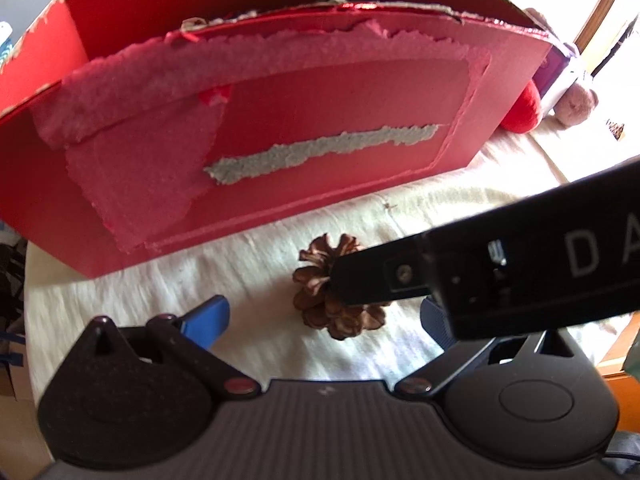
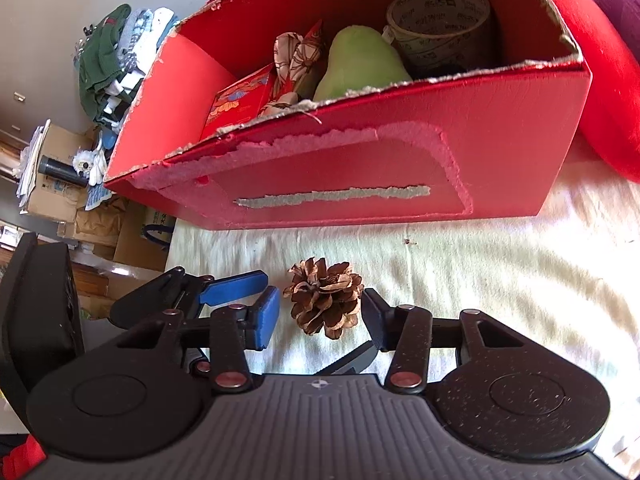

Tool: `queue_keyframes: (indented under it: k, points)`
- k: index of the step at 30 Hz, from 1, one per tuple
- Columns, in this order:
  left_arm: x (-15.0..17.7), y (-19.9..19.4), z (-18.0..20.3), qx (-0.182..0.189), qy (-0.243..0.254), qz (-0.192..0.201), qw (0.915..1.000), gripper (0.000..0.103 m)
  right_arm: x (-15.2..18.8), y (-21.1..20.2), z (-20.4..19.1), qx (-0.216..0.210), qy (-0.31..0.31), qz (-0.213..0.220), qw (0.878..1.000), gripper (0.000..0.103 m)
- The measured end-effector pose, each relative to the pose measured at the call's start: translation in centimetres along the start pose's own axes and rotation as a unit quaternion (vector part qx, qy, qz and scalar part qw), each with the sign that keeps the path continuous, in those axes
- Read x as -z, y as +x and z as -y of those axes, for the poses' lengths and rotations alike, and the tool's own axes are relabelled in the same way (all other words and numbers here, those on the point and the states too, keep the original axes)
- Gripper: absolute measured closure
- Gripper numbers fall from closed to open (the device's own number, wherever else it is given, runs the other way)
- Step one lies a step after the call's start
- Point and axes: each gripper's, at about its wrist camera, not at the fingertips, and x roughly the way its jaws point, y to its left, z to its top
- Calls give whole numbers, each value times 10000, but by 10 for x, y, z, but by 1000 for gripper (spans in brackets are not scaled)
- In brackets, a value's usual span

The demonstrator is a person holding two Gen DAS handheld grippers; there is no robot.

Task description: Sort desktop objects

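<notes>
- A brown pine cone lies on its side on a cream cloth, just in front of a red cardboard box.
- The right gripper has its jaws spread wide, 1 on each side of the pine cone. The right finger looks to be touching or nearly touching the scales; the blue-padded left finger stands apart from them.
- The left gripper is also spread open, empty, close to the cone on the left.
- The pine cone is probably very light, stiff and brittle. Its open scales could snap or slip, so a gentle squeeze across the widest middle seems safest.
- The box is open-topped with torn edges. Inside it are a green pear-shaped object, a roll of printed tape, a red patterned packet and a floral fabric piece.
- A red plush cushion sits against the box's right end.
</notes>
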Motion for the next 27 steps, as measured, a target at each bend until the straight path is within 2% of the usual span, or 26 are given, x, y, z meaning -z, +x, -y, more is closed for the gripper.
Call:
queue_keyframes:
  k: [3, 6, 15, 21, 24, 25, 26, 27]
  points:
    - [-3, 3, 1, -82, 116, -38, 9999, 4, 1, 1, 0, 37, 82, 25, 10000, 55]
    - [-6, 7, 3, -219, 270, -49, 9994, 13, 1, 3, 1, 92, 162, 33, 9998, 56]
    - [-18, 12, 2, -167, 449, -42, 9988, 9, -1, 9, 1, -8, 392, 30, 9992, 55]
    - [-24, 14, 3, -75, 635, -3, 9980, 9, -2, 8, 0, -8, 428, 51, 9991, 60]
    - [-26, 13, 2, -6, 743, 102, 9972, 15, -3, 8, -3, 47, 368, 50, 9993, 60]
    - [-25, 11, 2, 46, 788, 156, 9968, 20, -4, 8, -4, 61, 352, 49, 9993, 61]
    - [-25, 9, 1, 87, 841, 208, 9962, 23, -4, 8, -5, 75, 337, 39, 9994, 66]
    - [-23, 8, 0, 109, 890, 258, 9956, 23, -5, 9, -5, 89, 325, 26, 9994, 65]
